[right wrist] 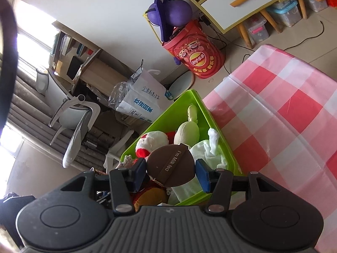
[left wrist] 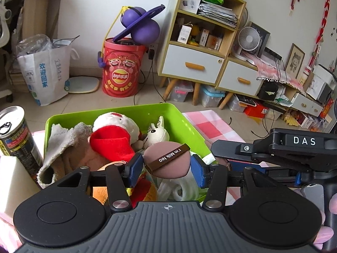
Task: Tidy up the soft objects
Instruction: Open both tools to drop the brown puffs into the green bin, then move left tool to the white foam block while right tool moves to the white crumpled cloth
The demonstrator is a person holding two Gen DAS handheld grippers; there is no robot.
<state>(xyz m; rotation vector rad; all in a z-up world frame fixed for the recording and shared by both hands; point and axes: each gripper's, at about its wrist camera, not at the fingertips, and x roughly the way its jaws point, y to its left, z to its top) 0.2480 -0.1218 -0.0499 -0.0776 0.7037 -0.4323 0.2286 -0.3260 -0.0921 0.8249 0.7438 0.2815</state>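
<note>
The checked surface (right wrist: 284,105) carries the green bin (left wrist: 126,108), which stands at its 9 o'clock edge in the right wrist view and seems to be the collecting place. The bin is already heaped with soft toys (left wrist: 113,135) and a towel (left wrist: 61,145), so anything new has to go on top. The left tool (left wrist: 166,170) grips a round powder puff (left wrist: 168,160) by its rim, just above the pile at the bin's 6 o'clock end. The right tool (right wrist: 171,174) pinches what looks like a second puff (right wrist: 170,162) the same way, jaws moderately apart. Rim grips would probably let each drop flat.
</note>
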